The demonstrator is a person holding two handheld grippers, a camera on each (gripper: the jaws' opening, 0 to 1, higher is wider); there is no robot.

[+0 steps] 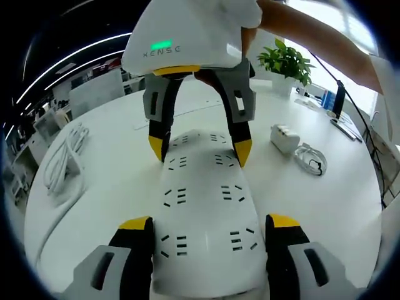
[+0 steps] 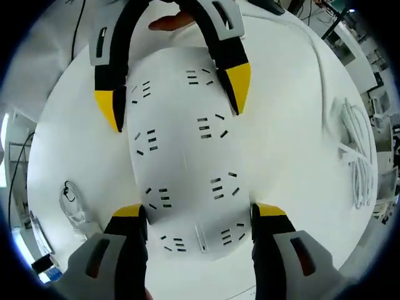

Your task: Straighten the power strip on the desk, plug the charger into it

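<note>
A white power strip lies lengthways on the white desk. My left gripper holds its near end, with a yellow-tipped jaw pressed to each long side. My right gripper faces it from the far end, its jaws clamped on the strip's sides there. In the right gripper view the same strip runs between my right gripper and my left gripper. The white charger sits to the right of the strip, with its coiled cable beside it.
The strip's thick white cord lies bundled at the desk's left and appears again in the right gripper view. A potted plant stands at the far edge. A person's arm reaches over the desk.
</note>
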